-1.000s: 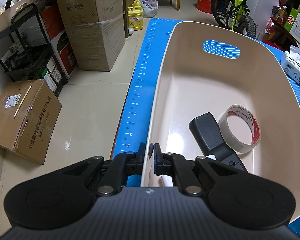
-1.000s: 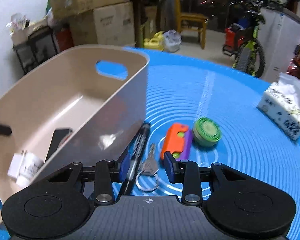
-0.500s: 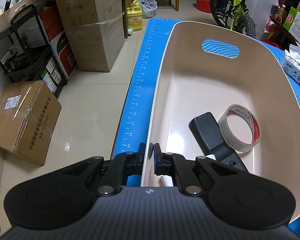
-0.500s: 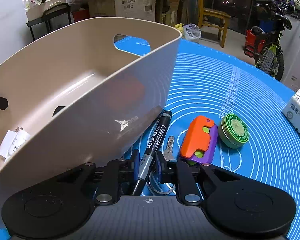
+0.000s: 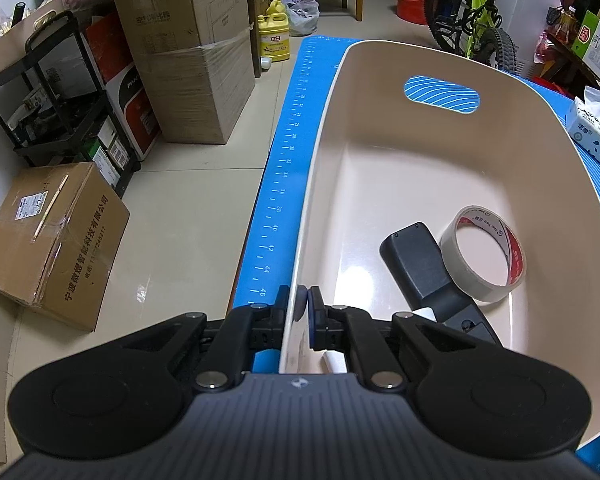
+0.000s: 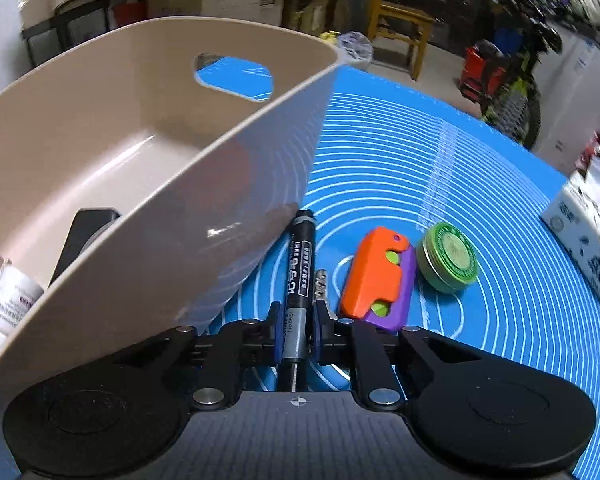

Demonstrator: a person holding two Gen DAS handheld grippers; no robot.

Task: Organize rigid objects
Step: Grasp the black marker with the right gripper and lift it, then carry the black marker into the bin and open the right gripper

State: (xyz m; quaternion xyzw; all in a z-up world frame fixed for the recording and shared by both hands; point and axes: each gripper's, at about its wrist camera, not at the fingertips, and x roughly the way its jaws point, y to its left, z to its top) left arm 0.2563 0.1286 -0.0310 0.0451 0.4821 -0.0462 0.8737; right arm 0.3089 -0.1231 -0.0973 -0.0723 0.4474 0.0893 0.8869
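Left gripper (image 5: 302,300) — jaws pinched on the beige bin (image 5: 460,168) rim, unmoved, steadying it at the blue mat's (image 6: 440,184) left edge. Right gripper (image 6: 296,312) has just been closing; its jaws now clasp the black marker (image 6: 298,264) beside the bin's wall. 1 key (image 6: 321,285), orange-purple toy (image 6: 378,280), green tin (image 6: 450,258) remain. Likely next: lift marker into bin.

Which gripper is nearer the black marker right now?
Right. The right gripper has just closed on the black marker; the left gripper is clamped on the beige bin rim's far side.
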